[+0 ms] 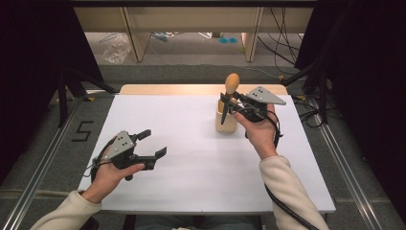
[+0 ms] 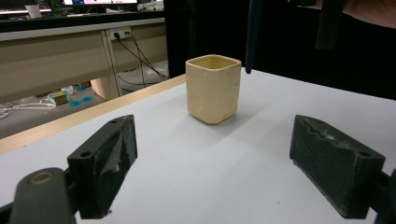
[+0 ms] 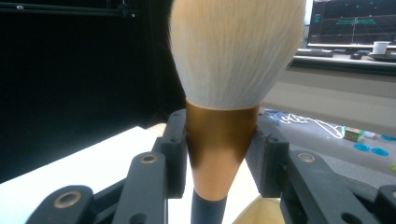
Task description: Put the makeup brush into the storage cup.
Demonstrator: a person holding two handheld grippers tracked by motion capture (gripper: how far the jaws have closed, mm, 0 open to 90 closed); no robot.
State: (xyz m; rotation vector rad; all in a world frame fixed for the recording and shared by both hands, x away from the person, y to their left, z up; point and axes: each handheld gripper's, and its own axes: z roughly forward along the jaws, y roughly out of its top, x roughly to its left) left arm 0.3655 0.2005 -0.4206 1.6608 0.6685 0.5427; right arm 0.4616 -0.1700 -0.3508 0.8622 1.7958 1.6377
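Note:
A makeup brush with a pale bristle head (image 1: pixel 232 83) (image 3: pixel 233 51) and a copper ferrule (image 3: pixel 219 149) stands upright, bristles up. My right gripper (image 1: pixel 234 103) (image 3: pixel 219 158) is shut on the ferrule. The brush's dark handle (image 2: pixel 254 32) hangs down, and its tip ends close by the rim of a cream square cup (image 1: pixel 226 123) (image 2: pixel 214 88). Whether the tip is inside the cup I cannot tell. The cup stands upright on the white table (image 1: pixel 191 143), right of centre. My left gripper (image 1: pixel 154 143) (image 2: pixel 219 172) is open at the table's left with nothing between its jaws, pointing at the cup.
A wooden strip (image 1: pixel 182 89) runs along the table's far edge. Beyond it are desk legs, cables and a plastic bag (image 1: pixel 116 48) on the floor. Dark curtains and metal stands flank both sides. The right gripper's cable (image 1: pixel 287 206) trails along the sleeve.

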